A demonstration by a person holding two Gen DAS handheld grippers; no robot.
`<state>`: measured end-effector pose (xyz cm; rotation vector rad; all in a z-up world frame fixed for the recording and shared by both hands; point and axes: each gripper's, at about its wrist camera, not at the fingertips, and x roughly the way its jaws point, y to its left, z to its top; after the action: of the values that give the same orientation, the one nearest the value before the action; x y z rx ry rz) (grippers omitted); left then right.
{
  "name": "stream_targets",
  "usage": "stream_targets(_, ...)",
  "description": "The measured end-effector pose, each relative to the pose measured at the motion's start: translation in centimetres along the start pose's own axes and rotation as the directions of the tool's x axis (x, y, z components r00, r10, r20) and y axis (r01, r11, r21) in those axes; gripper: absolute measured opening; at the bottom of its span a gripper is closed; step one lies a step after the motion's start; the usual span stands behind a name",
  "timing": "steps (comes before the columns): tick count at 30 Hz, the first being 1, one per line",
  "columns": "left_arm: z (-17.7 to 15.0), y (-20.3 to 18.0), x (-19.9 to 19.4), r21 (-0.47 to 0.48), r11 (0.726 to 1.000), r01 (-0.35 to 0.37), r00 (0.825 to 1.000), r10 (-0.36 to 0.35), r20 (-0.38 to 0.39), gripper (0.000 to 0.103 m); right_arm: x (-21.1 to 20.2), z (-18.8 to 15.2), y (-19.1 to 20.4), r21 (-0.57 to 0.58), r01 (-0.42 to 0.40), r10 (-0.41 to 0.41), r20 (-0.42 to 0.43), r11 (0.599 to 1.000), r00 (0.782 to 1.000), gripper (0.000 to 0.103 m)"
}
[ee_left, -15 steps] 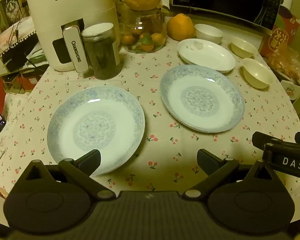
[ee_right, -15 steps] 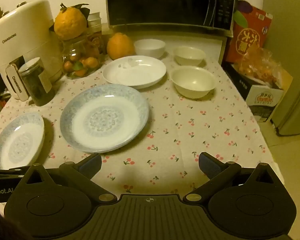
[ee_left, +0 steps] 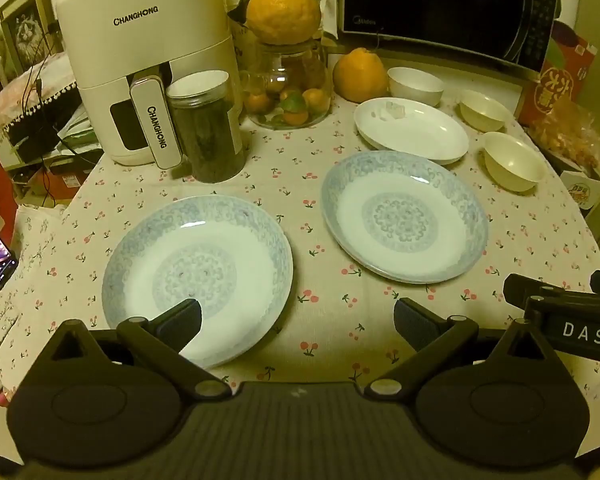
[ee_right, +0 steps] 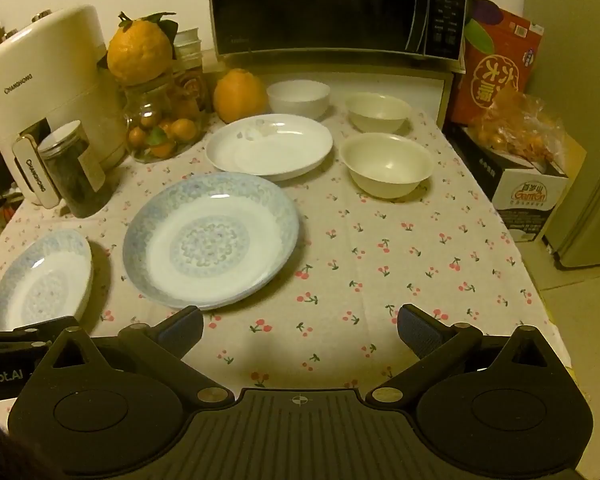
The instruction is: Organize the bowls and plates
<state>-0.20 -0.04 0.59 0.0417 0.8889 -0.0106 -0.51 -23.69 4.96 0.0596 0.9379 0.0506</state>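
From the left wrist view, the left gripper (ee_left: 298, 320) is hanging above the desk (ee_left: 324, 336) with its jaws spread wide and nothing between them. One blue-patterned plate (ee_left: 198, 276) is lying at about 10 o'clock from it, its near rim passing under the left finger; a second blue-patterned plate (ee_left: 404, 216) is sitting at 1 o'clock, apart from the first. Farther back a white plate (ee_left: 412, 130) is lying at 1 o'clock, with three bowls around its far and right sides. A dark jar (ee_left: 206, 128) and a white appliance (ee_left: 148, 68) are standing at 11 o'clock, close behind the near plate, so a plate lifted steeply could be knocking into the jar. The rims are thin and glazed, likely slipping from a shallow pinch.

From the right wrist view, the right gripper (ee_right: 300, 330) is also spread wide and holding nothing, hovering over bare cloth. The larger-looking blue plate (ee_right: 210, 240) is lying at 11 o'clock, its rim just beside the left finger. The cream bowl (ee_right: 386, 164) is sitting at 1 o'clock, another cream bowl (ee_right: 376, 112) and a white bowl (ee_right: 298, 98) behind it. The other gripper is crowding in at 9 o'clock, so both reaching for one plate could be colliding.
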Motion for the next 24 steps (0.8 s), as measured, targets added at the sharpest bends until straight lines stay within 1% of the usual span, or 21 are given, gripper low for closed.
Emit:
stream_targets(1,-0.04,0.00,0.01,0.000,1.000,0.000,1.000,0.000,0.000,0.103,0.77,0.46,0.22,0.000,0.000,0.000,-0.009,1.000,1.000,0.103)
stream_targets(24,-0.01,-0.05,0.09,-0.001,1.000,0.002,1.000,-0.002,-0.002,0.103,0.49,0.76,0.52,0.002,-0.019,0.019,-0.009,1.000,1.000,0.103)
